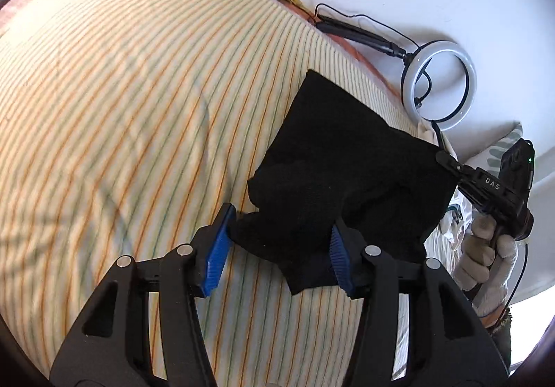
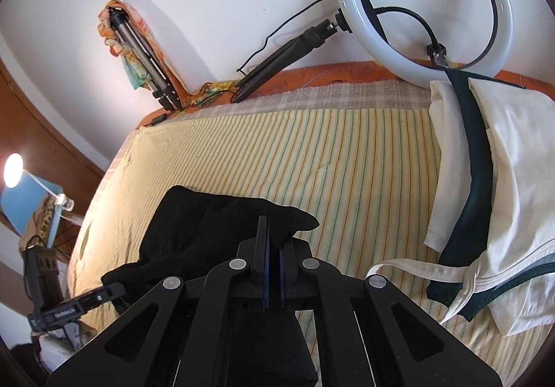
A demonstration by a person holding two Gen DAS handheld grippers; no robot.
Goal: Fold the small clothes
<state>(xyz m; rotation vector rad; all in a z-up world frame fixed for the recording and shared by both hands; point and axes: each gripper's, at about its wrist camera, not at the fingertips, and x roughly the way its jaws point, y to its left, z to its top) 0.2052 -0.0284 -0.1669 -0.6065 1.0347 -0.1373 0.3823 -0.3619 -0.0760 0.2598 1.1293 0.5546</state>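
two grippers over a striped bed (image 1: 121,109), left gripper (image 1: 279,250) parted around black garment (image 1: 347,158), right gripper (image 2: 273,241) clamped on it

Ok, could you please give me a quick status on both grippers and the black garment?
Left gripper open, black garment between pads. Right gripper shut on its edge. White clothes lie aside.

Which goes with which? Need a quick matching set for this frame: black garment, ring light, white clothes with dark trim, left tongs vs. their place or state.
Things:
1. black garment
2. ring light
3. white clothes with dark trim
4. left tongs

Places or states:
A. leaning against the wall
B. open
C. pinched by the right tongs
D. piled at the striped sheet's edge

Pairs: 1-C, 2-A, 3-D, 4-B
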